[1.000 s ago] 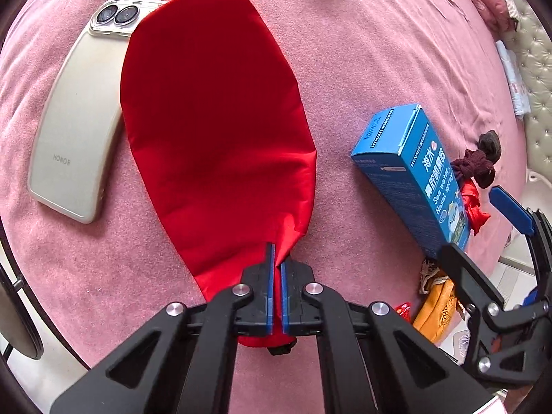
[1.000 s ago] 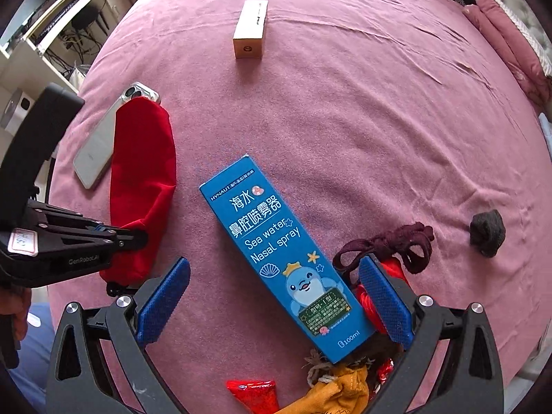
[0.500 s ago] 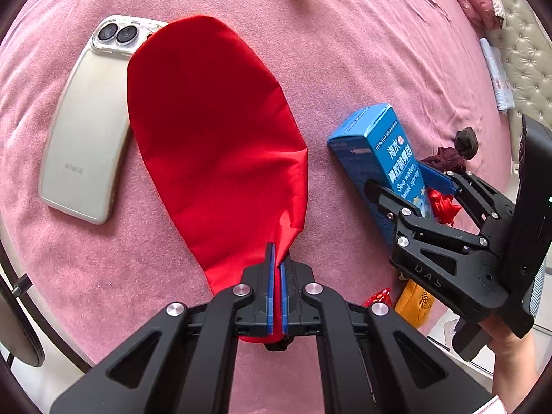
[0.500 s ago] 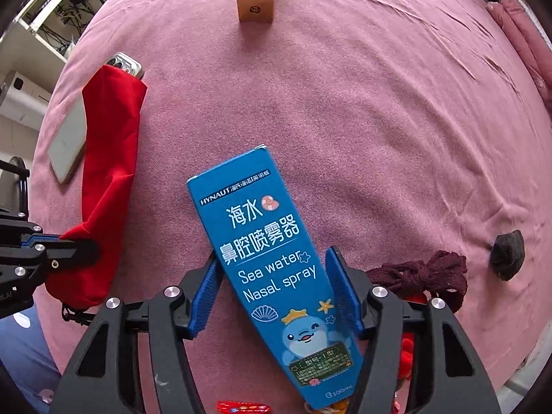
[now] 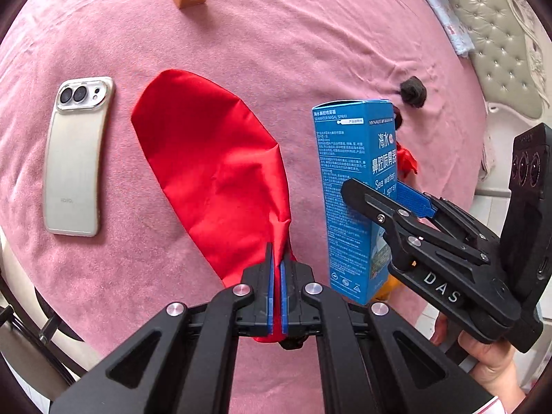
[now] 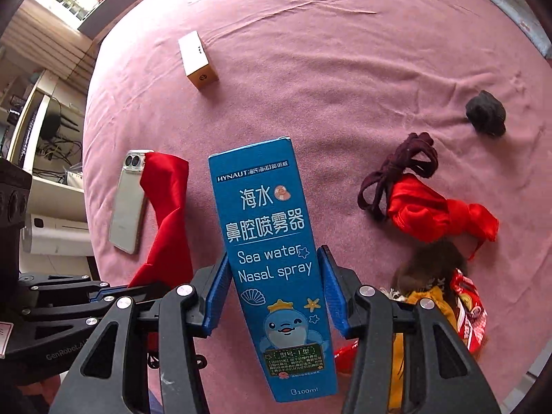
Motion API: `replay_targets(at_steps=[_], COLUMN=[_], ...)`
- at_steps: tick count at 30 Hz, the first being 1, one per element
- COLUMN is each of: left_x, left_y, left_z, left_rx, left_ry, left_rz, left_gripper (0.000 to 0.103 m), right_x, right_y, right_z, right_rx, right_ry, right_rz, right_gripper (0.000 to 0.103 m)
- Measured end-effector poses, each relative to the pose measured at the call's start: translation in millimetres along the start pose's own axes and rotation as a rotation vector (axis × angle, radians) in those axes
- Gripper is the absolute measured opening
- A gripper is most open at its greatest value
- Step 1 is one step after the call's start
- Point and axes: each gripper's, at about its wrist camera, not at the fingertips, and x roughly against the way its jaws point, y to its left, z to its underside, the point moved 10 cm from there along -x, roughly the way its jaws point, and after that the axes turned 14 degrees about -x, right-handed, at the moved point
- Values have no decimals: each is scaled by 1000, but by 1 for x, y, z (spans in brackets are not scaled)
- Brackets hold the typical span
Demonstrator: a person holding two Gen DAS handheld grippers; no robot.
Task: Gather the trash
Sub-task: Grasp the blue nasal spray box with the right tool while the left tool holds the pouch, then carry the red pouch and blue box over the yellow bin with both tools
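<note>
Right tongs (image 6: 274,288) had just been closing, blue pads clamped on both sides of the blue nasal spray box (image 6: 272,258), box held off the pink bed (image 6: 345,69). Left tongs (image 5: 276,288) pinched together on the mouth of the red bag (image 5: 214,172), which lay beside the phone (image 5: 77,158). Small gold box (image 6: 198,60), dark lump (image 6: 486,114) and red wrappers (image 6: 438,214) lay on the bed.

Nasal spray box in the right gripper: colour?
Blue, with white lettering and a cartoon dolphin; the nasal spray box shows best in the right wrist view.
</note>
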Motion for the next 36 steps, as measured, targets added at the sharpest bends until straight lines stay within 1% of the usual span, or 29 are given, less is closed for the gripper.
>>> replay_targets(at_steps=[4, 9, 12, 15, 18, 21, 24, 28, 32, 36], left_x=[9, 13, 12, 12, 12, 12, 11, 1, -14, -30], left_y=[-28, -65, -86, -109, -135, -163, -191, -226, -263, -304], left_z=[9, 17, 24, 32, 42, 57, 77, 111, 150, 191], left_rx=[-92, -260, -374, -492, -577, -657, -729, -813, -895, -985], left_ry=[25, 69, 96, 105, 113, 114, 120, 141, 166, 190], left_rz=[41, 51, 30, 16, 13, 17, 26, 13, 11, 27], left_gripper=[2, 2, 2, 2, 2, 2, 2, 2, 2, 2], right_x=[31, 62, 79, 99, 117, 136, 154, 173, 189, 205], right_y=[-17, -40, -60, -83, -108, -131, -156, -191, -227, -265], right_z=[14, 37, 51, 68, 89, 114, 141, 185, 231, 279], right_rx=[-118, -277, -385, -502, -604, -676, -744, -808, -872, -945], right_ry=[-44, -103, -143, -191, -232, -278, -325, -355, -382, -413], right_rz=[-3, -4, 9, 5, 3, 0, -7, 5, 19, 47], right_gripper=[48, 48, 48, 48, 48, 48, 48, 48, 49, 48])
